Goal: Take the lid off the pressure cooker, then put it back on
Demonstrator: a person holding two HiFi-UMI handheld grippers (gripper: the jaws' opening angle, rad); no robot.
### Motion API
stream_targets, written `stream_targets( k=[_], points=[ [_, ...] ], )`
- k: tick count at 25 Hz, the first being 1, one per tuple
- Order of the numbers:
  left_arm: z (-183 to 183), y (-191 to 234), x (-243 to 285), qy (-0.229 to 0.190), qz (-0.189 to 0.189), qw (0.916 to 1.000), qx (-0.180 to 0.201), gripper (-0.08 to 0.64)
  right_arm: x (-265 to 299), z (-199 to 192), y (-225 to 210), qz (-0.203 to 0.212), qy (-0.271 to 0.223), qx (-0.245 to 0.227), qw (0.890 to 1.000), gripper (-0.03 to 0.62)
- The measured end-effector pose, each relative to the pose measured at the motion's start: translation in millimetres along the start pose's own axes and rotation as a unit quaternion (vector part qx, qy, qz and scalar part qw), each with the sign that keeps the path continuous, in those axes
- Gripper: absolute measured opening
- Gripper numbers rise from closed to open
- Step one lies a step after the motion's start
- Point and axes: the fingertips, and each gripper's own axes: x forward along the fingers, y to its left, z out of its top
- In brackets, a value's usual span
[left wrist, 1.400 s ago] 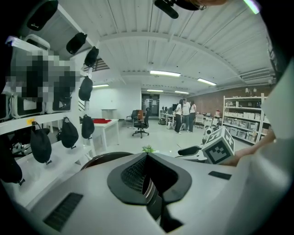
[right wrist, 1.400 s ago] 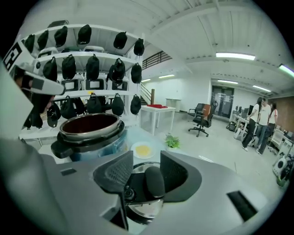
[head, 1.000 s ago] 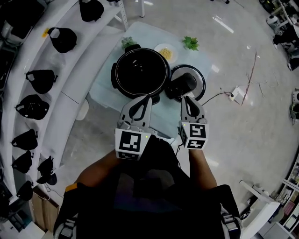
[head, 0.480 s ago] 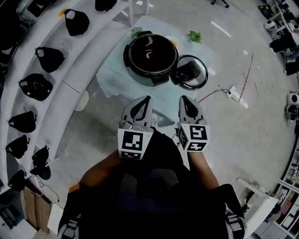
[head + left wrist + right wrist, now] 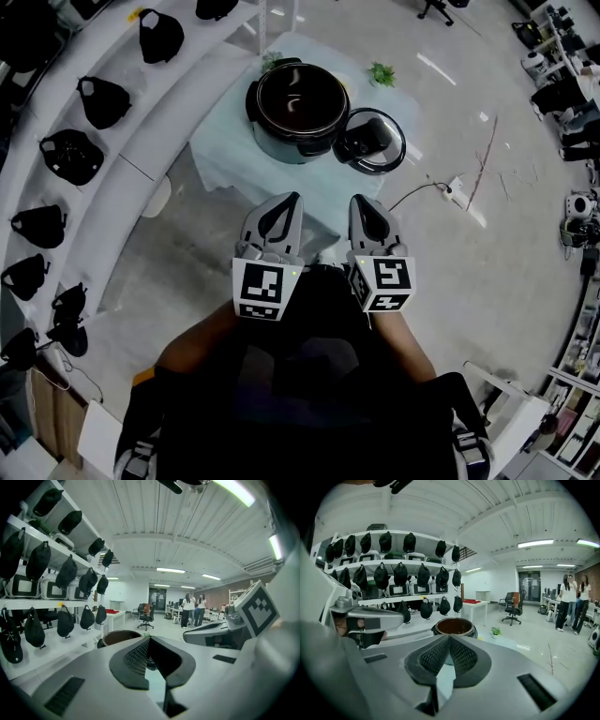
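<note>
The pressure cooker stands open on the light blue table, its dark inner pot bare. Its black-handled lid lies flat on the table, touching the cooker's right side. My left gripper and right gripper hang side by side close to my body, short of the table's near edge. Both are shut and hold nothing. Past the closed jaw tips of the left gripper I see the cooker's rim. The cooker stands beyond the tips of the right gripper.
Curved white shelves with several black bags run along the left. Two small green plants sit at the table's far side. A cable and power strip lie on the floor to the right. People stand far off.
Both grippers have drawn back from the cooker and lid toward my body, and the table now lies farther away. The lid stays beside the cooker.
</note>
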Motion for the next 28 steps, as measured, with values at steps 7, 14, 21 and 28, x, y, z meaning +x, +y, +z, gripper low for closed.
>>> stream_targets(
  k=[7, 14, 21, 28],
  points=[
    [11, -21, 24, -0.008, 0.029, 0.9995, -0.003, 0.006, -6, 6, -26, 0.032, -0.002, -0.015, 0.999, 0.023],
    [14, -52, 50, -0.002, 0.034, 0.9994, -0.001, 0.006, -9, 10, -62, 0.048, -0.006, -0.023, 0.999, 0.023],
    [12, -64, 56, 0.006, 0.037, 0.9993, 0.004, 0.006, -13, 3, -73, 0.054, -0.004, -0.017, 0.998, 0.023],
    [12, -68, 56, 0.008, 0.038, 0.9992, 0.009, 0.006, -14, -1, -74, 0.054, -0.003, -0.014, 0.998, 0.023]
  ],
)
